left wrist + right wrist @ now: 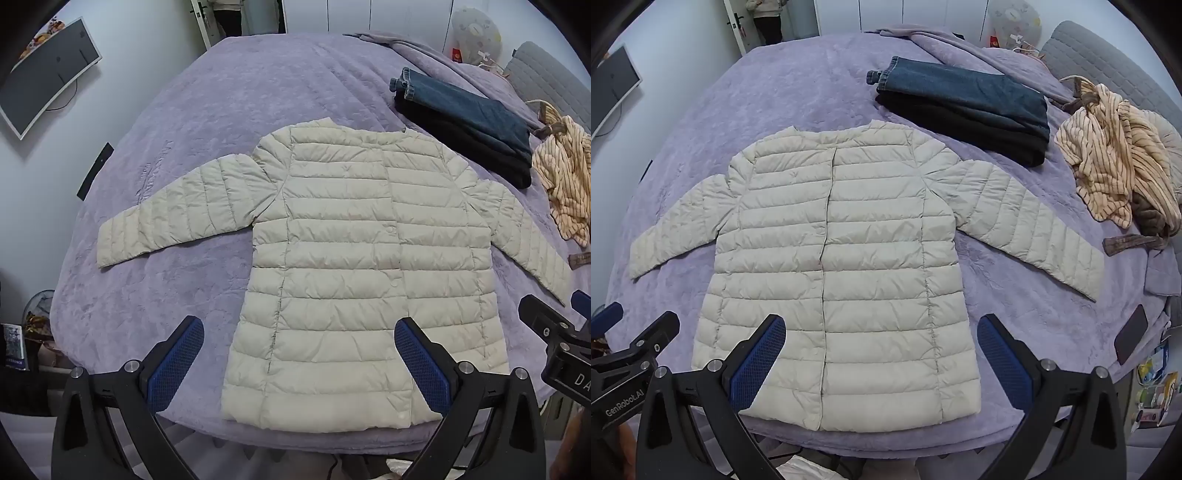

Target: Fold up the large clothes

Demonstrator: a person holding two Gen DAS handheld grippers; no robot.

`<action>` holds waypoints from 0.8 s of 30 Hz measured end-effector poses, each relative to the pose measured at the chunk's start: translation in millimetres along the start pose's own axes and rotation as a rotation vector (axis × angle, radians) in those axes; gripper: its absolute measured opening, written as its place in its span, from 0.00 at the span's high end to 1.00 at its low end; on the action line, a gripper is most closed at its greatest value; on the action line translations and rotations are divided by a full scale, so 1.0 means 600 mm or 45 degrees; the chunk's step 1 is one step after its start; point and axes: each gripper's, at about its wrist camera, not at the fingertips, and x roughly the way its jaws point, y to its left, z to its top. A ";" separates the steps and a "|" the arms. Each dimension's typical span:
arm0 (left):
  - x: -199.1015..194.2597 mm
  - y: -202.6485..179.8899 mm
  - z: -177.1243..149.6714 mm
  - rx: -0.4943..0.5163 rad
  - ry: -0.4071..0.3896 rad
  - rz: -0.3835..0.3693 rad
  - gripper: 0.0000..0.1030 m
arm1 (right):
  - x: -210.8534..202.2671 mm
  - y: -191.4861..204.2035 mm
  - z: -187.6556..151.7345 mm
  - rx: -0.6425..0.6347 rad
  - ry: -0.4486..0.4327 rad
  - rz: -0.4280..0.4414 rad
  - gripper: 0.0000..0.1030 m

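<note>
A cream quilted puffer jacket (351, 266) lies flat, front up and buttoned, on the purple bed, both sleeves spread out to the sides; it also shows in the right wrist view (842, 266). My left gripper (299, 363) is open and empty, held above the jacket's hem near the bed's front edge. My right gripper (881, 360) is open and empty too, above the hem's right part. The right gripper's body shows at the right edge of the left wrist view (554, 339); the left gripper's body shows at the left edge of the right wrist view (631, 354).
The purple bedspread (775, 96) covers the bed. Folded jeans on dark clothes (964, 107) lie behind the jacket. A crumpled striped garment (1115, 166) is at the far right, with a brown belt (1130, 243) and a phone (1131, 334). A monitor (48, 74) hangs left.
</note>
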 end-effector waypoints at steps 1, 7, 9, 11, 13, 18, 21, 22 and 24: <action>-0.002 -0.002 -0.001 0.007 -0.004 -0.005 0.00 | 0.000 0.000 0.000 0.003 0.000 0.006 0.00; -0.011 0.013 0.004 -0.017 0.010 -0.027 0.00 | -0.008 -0.004 0.006 0.006 0.009 0.006 0.00; -0.016 0.018 -0.001 -0.025 0.001 -0.031 0.00 | -0.010 -0.005 0.004 0.007 0.004 0.011 0.00; -0.012 0.013 -0.003 -0.021 0.000 -0.025 0.00 | -0.012 -0.004 0.002 0.006 0.007 0.009 0.00; -0.015 0.012 -0.003 -0.020 0.009 -0.029 0.00 | -0.016 -0.002 0.004 -0.001 0.009 0.009 0.00; -0.012 0.007 0.000 -0.006 0.029 -0.021 0.00 | 0.000 -0.001 -0.001 0.014 0.006 0.006 0.00; -0.012 0.007 0.003 -0.009 0.036 -0.019 0.00 | 0.002 0.000 -0.002 0.015 0.007 0.005 0.00; -0.012 0.007 0.004 -0.009 0.039 -0.020 0.00 | 0.001 0.000 -0.003 0.014 0.006 0.005 0.00; -0.012 0.006 0.007 -0.010 0.043 -0.019 0.00 | 0.001 0.000 -0.003 0.015 0.007 0.006 0.00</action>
